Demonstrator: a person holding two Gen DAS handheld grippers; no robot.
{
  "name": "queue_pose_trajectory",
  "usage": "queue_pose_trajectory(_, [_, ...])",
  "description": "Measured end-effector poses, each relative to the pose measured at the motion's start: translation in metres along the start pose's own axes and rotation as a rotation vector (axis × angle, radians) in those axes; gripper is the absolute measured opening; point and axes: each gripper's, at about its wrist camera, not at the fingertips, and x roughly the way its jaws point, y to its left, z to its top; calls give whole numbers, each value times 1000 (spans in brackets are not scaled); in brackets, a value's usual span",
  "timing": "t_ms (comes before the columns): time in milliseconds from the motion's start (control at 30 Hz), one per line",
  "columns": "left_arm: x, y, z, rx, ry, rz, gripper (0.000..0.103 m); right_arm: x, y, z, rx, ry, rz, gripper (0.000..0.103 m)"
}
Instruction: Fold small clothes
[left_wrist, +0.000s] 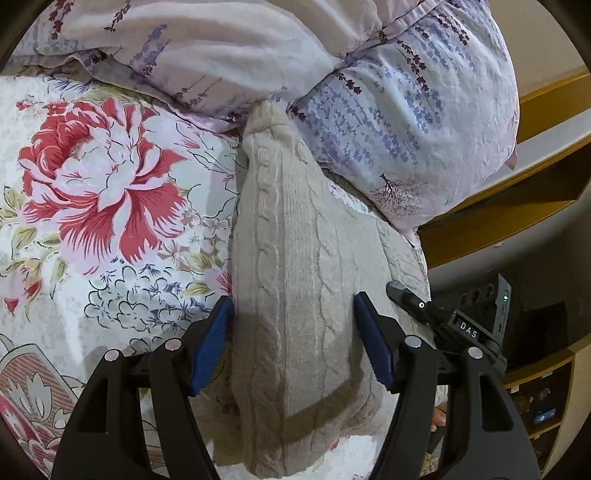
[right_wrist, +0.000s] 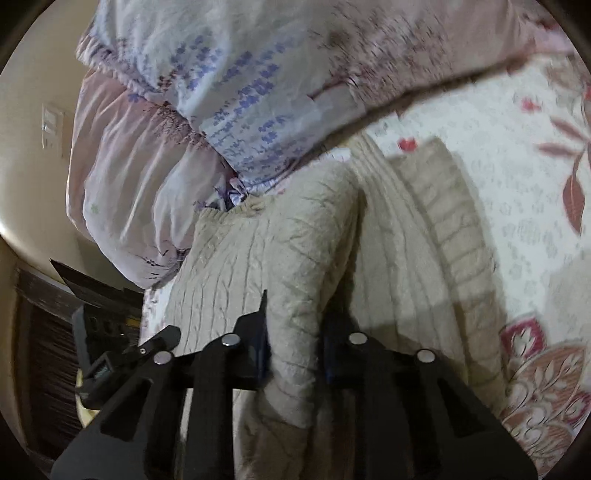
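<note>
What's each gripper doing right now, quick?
Left gripper: open, fingers either side of the beige knit sweater, not clamped.
Right gripper: shut on a fold of the sweater.

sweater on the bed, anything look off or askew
Yes: the far end of the beige cable-knit sweater is tucked under the lavender-print pillow, so it isn't lying free. Nothing looks torn.

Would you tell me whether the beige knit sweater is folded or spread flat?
Partly folded: the sweater is doubled lengthwise, and the right gripper pinches a raised fold.
</note>
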Motion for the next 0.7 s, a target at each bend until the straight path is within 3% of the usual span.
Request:
queue_pose_trajectory(200, [-7, -4, 1, 8, -3, -13, 67, -40, 43, 9, -217, -199, -126, 16])
queue_pose_trajectory(300, [-7, -9, 0, 27, 1, -13, 67, -55, 50, 10, -271, -256, -180, 16])
queue_pose_trajectory(433, [-1, -18, -1, 47, 17, -12, 67, -55, 43, 9, -296, -257, -266, 16])
queue_pose_trajectory(600, [2, -29, -3, 95, 23, -8, 67, -66, 44, 6, -335, -308, -268, 15])
queue_pose_trajectory(700, [4, -32, -3, 110, 30, -10, 67, -57, 29, 6, -307, -261, -314, 15])
